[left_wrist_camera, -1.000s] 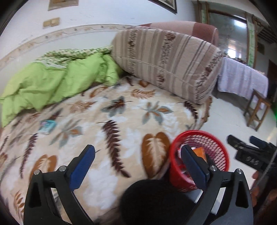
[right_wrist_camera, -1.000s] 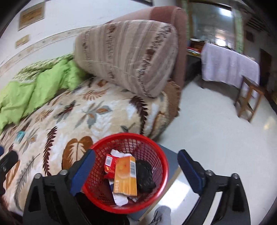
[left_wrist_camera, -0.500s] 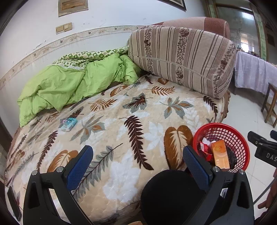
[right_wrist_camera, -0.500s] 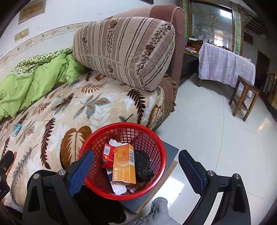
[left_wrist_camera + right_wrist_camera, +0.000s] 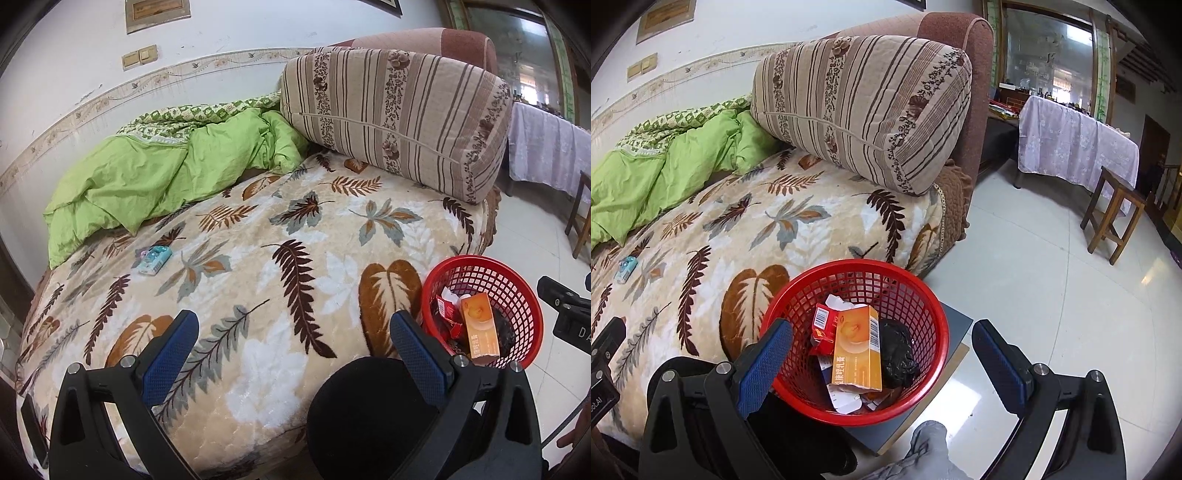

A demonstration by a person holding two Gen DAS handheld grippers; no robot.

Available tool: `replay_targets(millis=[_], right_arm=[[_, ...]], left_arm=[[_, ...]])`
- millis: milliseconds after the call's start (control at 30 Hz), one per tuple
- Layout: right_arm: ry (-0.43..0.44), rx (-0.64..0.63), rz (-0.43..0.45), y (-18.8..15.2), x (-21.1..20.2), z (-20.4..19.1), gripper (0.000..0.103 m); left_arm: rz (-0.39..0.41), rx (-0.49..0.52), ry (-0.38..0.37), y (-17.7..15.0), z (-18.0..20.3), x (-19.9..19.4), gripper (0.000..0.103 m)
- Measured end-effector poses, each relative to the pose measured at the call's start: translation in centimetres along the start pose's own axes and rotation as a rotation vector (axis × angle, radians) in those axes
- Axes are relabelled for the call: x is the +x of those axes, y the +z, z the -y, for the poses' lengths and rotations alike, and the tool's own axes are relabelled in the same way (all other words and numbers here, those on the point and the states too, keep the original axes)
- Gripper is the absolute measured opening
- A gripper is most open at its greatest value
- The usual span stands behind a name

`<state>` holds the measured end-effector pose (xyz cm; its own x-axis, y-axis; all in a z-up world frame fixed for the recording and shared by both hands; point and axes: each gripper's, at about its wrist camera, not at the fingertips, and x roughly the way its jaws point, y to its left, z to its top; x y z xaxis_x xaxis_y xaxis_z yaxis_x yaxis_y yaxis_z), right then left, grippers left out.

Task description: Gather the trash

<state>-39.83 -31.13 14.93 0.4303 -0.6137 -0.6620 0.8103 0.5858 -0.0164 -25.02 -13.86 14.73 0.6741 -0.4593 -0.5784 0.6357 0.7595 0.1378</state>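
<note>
We hold the left gripper and right gripper spread wide, empty; 1 blue packet lies on the leaf-print blanket, well apart from the filled red basket.

Red basket: near rim hidden behind left gripper's finger. Trash under orange box buried, kind unclear. Small blue packet on blanket too small to read. Right gripper cut by frame edge. Wooden stool half out of frame
</note>
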Motion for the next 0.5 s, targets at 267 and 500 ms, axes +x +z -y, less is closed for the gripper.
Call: replay_targets(millis=[267,500], right_arm=[[-0.001,-0.006,-0.001,-0.11,-0.01,-0.21,0.099],[0.0,-0.008,-0.006,-0.24,0.1,-0.34,0.099]], left_arm=[[-0.005,-0.001,-0.012,-0.11,0.12,0.07,0.103],[-0.007,0.003,-0.019,-0.17,0.29,0.05,0.103]])
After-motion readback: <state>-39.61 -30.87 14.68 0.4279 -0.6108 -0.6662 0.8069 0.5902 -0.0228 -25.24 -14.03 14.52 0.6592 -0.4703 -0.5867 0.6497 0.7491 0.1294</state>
